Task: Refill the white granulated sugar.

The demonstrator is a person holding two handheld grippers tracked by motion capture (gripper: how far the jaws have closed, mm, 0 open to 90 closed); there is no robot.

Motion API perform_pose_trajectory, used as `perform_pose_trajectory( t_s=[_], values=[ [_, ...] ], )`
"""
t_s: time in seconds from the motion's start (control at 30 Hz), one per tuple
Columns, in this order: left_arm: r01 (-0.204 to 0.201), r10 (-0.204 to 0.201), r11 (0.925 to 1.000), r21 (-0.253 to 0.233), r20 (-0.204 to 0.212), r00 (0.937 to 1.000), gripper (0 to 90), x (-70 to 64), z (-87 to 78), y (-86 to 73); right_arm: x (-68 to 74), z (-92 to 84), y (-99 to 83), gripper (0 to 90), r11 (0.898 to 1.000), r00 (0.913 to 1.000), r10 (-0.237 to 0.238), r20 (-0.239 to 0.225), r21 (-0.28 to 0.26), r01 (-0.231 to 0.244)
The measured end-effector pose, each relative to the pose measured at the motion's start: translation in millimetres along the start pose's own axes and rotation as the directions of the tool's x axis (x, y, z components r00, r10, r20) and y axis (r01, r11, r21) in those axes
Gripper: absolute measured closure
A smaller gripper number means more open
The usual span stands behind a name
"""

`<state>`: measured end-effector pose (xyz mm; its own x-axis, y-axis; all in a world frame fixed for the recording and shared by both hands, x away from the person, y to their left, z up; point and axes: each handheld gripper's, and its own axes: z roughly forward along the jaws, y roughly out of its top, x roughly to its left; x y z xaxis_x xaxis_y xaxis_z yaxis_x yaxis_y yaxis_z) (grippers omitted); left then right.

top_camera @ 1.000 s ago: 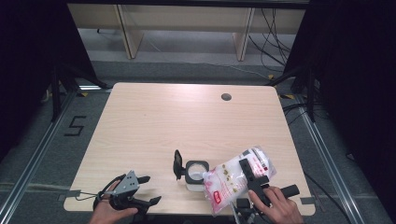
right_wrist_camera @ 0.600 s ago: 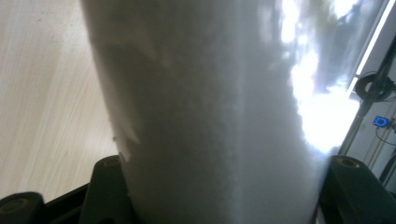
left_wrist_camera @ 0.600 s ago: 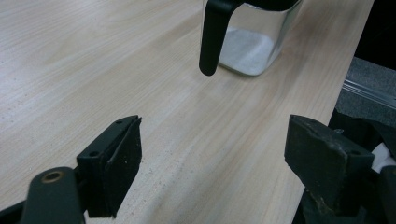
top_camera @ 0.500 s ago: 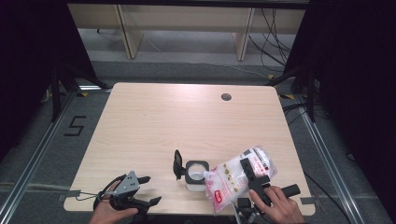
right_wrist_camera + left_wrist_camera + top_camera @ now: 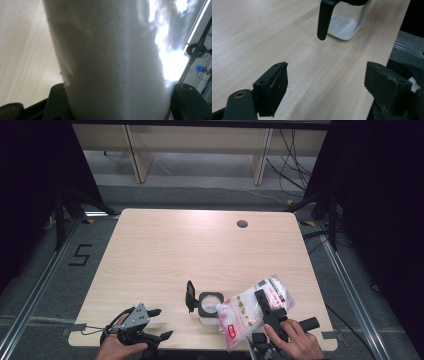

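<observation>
Plastic bag [image 5: 252, 311], clear, crinkled and packed with white grains, is lying tilted over the front right of the pale woodgrain table [image 5: 200, 250], its low corner sitting over the mouth of a square glass jar [image 5: 210, 304]. White grains are lining the jar's bottom; its black lid is standing open. The right gripper [image 5: 270, 312] is clamping the bag. The left gripper [image 5: 327, 82] is resting with jaws apart, holding nothing.

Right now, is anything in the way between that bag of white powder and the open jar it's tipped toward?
Nothing visible blocks it. The bag, clamped in the right gripper, tilts toward the jar, whose lid stands flipped open on the far side.
</observation>
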<state>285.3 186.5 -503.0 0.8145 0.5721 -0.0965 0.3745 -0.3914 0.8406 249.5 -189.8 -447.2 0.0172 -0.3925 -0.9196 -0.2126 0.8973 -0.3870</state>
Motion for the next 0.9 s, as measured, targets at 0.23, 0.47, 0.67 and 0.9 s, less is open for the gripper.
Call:
perform_pose_trajectory(
  t_s=[0.23, 0.47, 0.67, 0.9],
  values=[
    [-0.03, 0.03, 0.9995, -0.005, 0.003, 0.9995, 18.5, 2.7, -0.9, 1.3, 0.9, 0.4, 0.6, 44.1, 1.0, 0.9996, 0.026, -0.01, -0.01, -0.026],
    [-0.021, 0.021, 0.9997, -0.01, -0.002, 0.9998, 18.6, 1.7, 0.1, 0.6, 4.5, 1.2, -1.5, 45.0, 0.996, 0.9959, 0.09, -0.005, -0.022, -0.09],
    [-0.003, 0.003, 1.0, 0.001, -0.008, 1.0, 18.8, 1.3, -2.9, 1.0, 5.8, 3.6, -2.3, 45.6, 0.993, 0.9939, 0.109, -0.017, -0.041, -0.11],
    [-0.011, 0.011, 0.9999, 0.007, -0.013, 0.9999, 18.7, 1.6, -3.0, 0.3, 3.3, 2.2, -3.0, 45.8, 0.996, 0.9964, 0.084, -0.01, -0.027, -0.085]
  ],
)
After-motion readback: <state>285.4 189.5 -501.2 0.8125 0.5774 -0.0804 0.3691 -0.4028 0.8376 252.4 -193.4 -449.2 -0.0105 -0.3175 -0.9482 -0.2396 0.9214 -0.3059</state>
